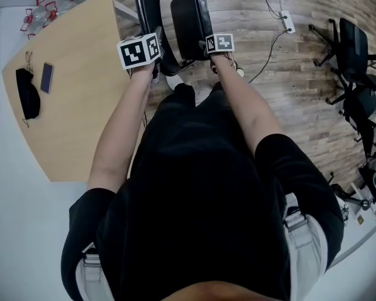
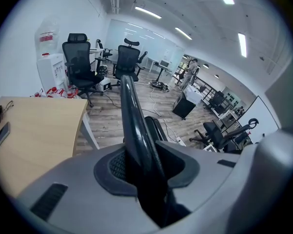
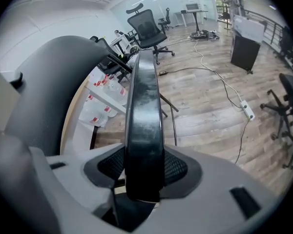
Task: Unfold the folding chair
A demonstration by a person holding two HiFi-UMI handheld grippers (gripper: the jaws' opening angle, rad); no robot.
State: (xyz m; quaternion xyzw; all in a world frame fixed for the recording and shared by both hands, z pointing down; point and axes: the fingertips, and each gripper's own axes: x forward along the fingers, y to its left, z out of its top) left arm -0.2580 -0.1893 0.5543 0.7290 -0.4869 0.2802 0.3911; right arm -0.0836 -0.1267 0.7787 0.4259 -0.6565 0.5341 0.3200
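The black folding chair (image 1: 189, 17) stands partly folded on the wood floor right in front of me. My left gripper (image 1: 151, 64) is shut on the chair's curved black frame tube (image 2: 132, 116), which runs up out of the jaws of that gripper (image 2: 145, 172). To the right, my right gripper (image 1: 214, 58) is shut on the edge of the padded black seat (image 3: 144, 111), which fills the gap between the pads of the right gripper (image 3: 142, 172). The marker cubes hide both sets of fingertips in the head view.
A light wooden table (image 1: 75, 124) stands close on the left, with a phone (image 1: 47, 78) and a black pouch (image 1: 27, 93) on it. Bottle packs (image 1: 50, 2) lie behind it. A power strip (image 1: 288, 21) with cables lies on the floor to the right, near office chairs (image 1: 354, 55).
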